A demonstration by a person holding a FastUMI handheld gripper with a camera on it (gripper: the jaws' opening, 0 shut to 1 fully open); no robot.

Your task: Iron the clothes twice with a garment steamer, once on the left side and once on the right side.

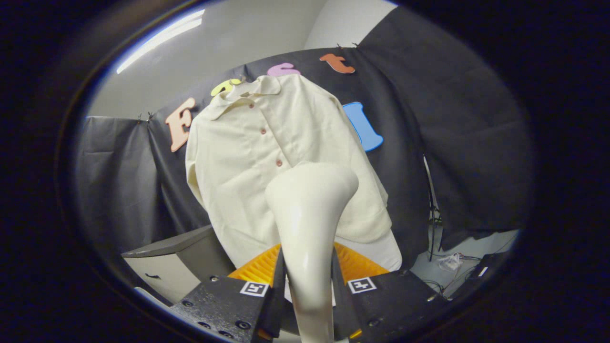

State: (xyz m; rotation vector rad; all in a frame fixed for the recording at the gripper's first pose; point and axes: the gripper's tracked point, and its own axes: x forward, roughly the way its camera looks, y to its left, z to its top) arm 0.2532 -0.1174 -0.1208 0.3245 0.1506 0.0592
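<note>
A cream button-up shirt (248,157) hangs on the black booth wall, collar at the top, with several brown buttons down its front. My gripper (309,286) is shut on the handle of a cream garment steamer (310,209), both fingers pressing its sides. The steamer's broad head rises ahead of the fingers and stands in front of the shirt's lower middle, near the lowest visible button. I cannot tell whether the head touches the cloth. The steamer hides part of the shirt's lower front.
An orange ribbed thing (259,267) lies just beyond the fingers under the shirt's hem. A grey and white cabinet (176,257) stands at the lower left. Cables and a small white item (450,262) lie on the floor at the lower right.
</note>
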